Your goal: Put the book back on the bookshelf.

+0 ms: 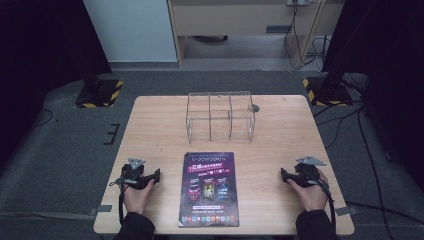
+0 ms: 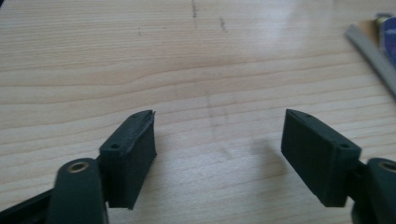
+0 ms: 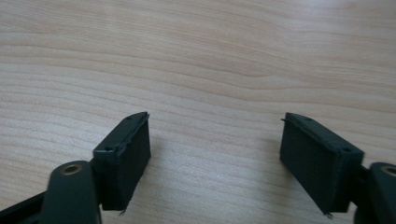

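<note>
1. Purple glossy printed flyer (image 1: 209, 189): flat on light wooden tabletop (image 1: 280, 135), near edge, centred betw. both grippers, long side running away from the person. Corner also seen at far right of left gripper view (image 2: 386, 35), beside a grey strip, blurred.
2. Clear wire-framed acrylic organiser box w/ compartments (image 1: 220, 116): upright at far-centre of tabletop, well apart from flyer; compartments appear empty.
3. Left black two-jaw gripper (image 1: 148, 177): held in hand, resting low on tabletop just left of flyer, not touching it. Fingers (image 2: 133, 154) spread wide, nothing betw. them, bare wood beneath.
4. Right black two-jaw gripper (image 1: 285, 176): held in hand, near right side of flyer w/ a gap of bare wood. Fingers (image 3: 125, 156) likewise released and wide apart, nothing gripped.
5. Handling, judged: flyer prob. very light, thin, limp; bends and sags if lifted by one edge. Glossy face likely slippery vs. rubber pads only when pinched shallowly. Lying flush on wood, so no lip to get under; edge hard to catch.
6. Where to take hold, judged: side or near edge, best at a corner. One option: slide sheet toward tabletop edge until a margin overhangs, then pinch. Two-point hold at opposite long edges advisable to keep sheet taut, avoid creasing.
7. Risk, judged: crumpling, or sheet skating away under a lone finger push.
</note>
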`<action>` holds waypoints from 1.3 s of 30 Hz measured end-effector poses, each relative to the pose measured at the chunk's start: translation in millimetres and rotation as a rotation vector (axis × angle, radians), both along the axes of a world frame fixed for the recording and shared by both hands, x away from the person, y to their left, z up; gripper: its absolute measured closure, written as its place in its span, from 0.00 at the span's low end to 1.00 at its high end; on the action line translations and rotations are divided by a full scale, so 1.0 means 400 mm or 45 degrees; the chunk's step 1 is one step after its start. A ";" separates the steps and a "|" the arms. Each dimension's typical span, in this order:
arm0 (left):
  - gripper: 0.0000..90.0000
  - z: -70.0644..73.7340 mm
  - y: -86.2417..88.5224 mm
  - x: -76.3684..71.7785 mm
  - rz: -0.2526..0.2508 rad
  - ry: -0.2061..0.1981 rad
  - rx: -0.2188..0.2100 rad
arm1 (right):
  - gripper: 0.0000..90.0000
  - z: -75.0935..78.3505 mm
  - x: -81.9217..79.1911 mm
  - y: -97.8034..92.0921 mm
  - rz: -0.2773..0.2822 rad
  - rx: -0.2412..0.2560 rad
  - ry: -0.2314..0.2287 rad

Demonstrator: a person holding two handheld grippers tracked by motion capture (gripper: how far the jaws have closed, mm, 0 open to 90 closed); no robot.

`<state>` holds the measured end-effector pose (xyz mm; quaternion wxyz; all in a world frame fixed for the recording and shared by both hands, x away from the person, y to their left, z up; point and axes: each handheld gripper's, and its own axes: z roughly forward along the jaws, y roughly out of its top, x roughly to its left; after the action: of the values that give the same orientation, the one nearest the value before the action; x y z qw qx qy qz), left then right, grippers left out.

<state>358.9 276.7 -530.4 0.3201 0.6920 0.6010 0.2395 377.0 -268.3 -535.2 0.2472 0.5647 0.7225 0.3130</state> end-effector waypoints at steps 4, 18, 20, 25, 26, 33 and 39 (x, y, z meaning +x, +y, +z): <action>0.36 0.020 -0.007 -0.013 -0.023 -0.065 -0.035 | 0.30 0.022 -0.013 -0.007 0.012 -0.006 -0.079; 0.44 0.067 -0.067 -0.035 -0.102 -0.176 -0.112 | 0.29 0.075 -0.029 0.006 0.088 0.037 -0.150; 0.45 0.069 -0.074 -0.037 -0.109 -0.184 -0.122 | 0.29 0.081 -0.030 0.010 0.100 0.044 -0.161; 0.45 0.072 -0.087 -0.042 -0.121 -0.193 -0.143 | 0.28 0.092 -0.032 0.024 0.124 0.067 -0.164; 0.45 0.074 -0.089 -0.042 -0.124 -0.197 -0.147 | 0.28 0.096 -0.033 0.030 0.134 0.068 -0.169; 0.45 0.080 -0.108 -0.049 -0.149 -0.219 -0.181 | 0.28 0.113 -0.039 0.053 0.179 0.090 -0.179; 0.46 0.081 -0.119 -0.051 -0.171 -0.229 -0.205 | 0.28 0.125 -0.039 0.070 0.200 0.114 -0.184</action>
<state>338.5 229.1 -498.1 0.4427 0.6785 0.5393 0.2296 361.5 -240.3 -485.1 0.2477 0.4929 0.7301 0.4034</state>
